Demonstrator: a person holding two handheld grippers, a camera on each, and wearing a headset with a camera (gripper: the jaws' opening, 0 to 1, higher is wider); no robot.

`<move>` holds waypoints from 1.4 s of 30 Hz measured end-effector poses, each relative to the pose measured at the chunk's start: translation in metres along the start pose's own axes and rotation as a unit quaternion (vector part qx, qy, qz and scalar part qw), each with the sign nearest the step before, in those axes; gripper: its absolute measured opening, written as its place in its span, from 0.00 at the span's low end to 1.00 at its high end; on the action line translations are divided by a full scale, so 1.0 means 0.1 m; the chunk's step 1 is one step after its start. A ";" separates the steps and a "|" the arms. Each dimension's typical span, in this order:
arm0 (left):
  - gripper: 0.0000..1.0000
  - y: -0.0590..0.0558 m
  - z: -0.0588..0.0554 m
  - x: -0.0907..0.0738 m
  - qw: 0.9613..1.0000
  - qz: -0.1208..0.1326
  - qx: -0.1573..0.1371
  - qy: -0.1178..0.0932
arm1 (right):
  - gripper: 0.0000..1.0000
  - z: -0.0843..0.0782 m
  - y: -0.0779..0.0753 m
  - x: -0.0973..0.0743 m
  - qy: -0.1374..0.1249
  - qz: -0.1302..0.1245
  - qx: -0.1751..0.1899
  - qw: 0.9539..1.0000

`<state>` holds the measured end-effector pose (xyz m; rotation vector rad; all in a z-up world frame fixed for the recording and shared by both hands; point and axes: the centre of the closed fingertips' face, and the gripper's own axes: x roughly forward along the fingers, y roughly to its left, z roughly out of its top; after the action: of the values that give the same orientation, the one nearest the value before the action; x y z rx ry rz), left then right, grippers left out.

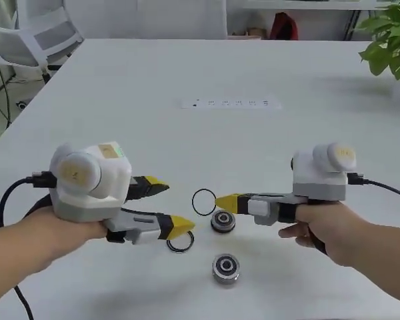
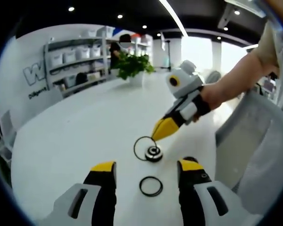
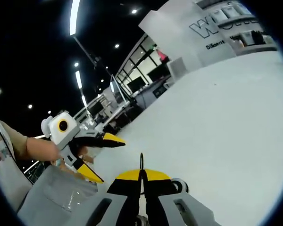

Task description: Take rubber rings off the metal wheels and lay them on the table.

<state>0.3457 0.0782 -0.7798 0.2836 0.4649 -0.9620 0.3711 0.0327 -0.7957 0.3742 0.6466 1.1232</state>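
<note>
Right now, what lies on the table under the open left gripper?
A black rubber ring lies flat on the table below the left gripper. In the head view one yellow jaw tip covers part of its rim; the rest shows.

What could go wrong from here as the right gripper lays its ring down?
The rubber ring is pinched only at the tips of the right gripper, so it may slip or spring away. It hangs close to a metal wheel and might snag it or knock it aside.
</note>
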 end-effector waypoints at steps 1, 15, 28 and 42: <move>0.54 -0.01 -0.01 -0.01 1.000 0.000 0.001 0.001 | 0.00 0.00 0.01 0.01 0.001 0.002 0.000 1.000; 0.60 0.03 -0.17 -0.23 1.000 0.016 0.002 0.007 | 0.00 -0.18 0.16 0.24 0.032 0.024 0.003 0.999; 0.60 0.11 -0.32 -0.35 0.999 0.030 -0.006 0.011 | 0.00 -0.41 0.19 0.39 0.068 0.030 0.011 0.997; 0.60 0.08 -0.35 -0.36 0.999 0.030 -0.005 0.016 | 0.00 -0.55 0.12 0.41 0.089 0.023 0.027 0.995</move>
<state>0.3261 0.1237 -0.7919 0.3034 0.4881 -0.8968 0.3384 0.0732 -0.8420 0.3388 0.8285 1.1939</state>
